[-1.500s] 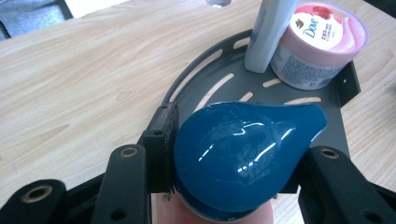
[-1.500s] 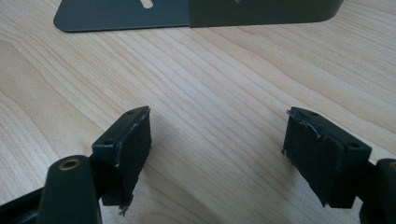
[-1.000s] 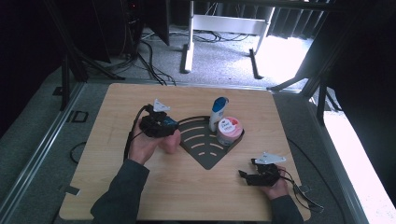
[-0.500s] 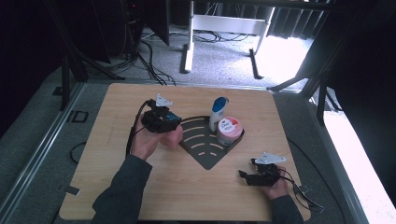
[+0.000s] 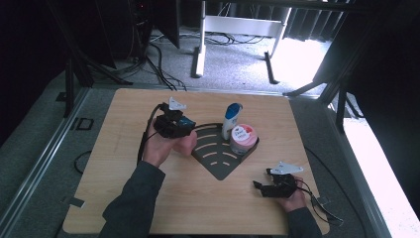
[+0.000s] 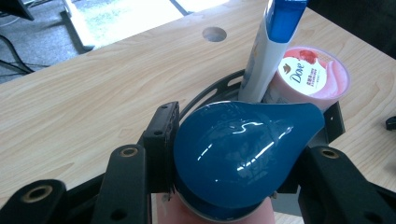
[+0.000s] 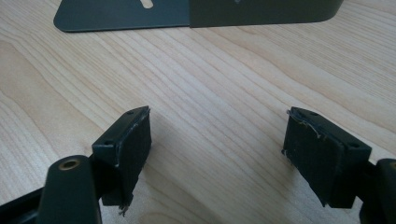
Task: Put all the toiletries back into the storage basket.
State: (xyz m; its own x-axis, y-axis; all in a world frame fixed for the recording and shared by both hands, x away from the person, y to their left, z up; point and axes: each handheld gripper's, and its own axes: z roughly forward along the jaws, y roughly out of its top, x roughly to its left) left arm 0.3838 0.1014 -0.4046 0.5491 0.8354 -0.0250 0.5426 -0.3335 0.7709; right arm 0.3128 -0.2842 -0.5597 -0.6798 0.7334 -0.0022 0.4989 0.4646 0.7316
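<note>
Blue teardrop bottle clamped crosswise in left tongs, tip rightward; right tongs spread, empty.

"Dove" on the pink jar's lid, smaller print beside it unreadable

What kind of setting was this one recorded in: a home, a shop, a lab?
Most likely a lab or recording workspace, not a home: a bare wooden table stands on grey carpet with loose cables on the floor, dark curtains around it, and metal frame legs behind.
</note>
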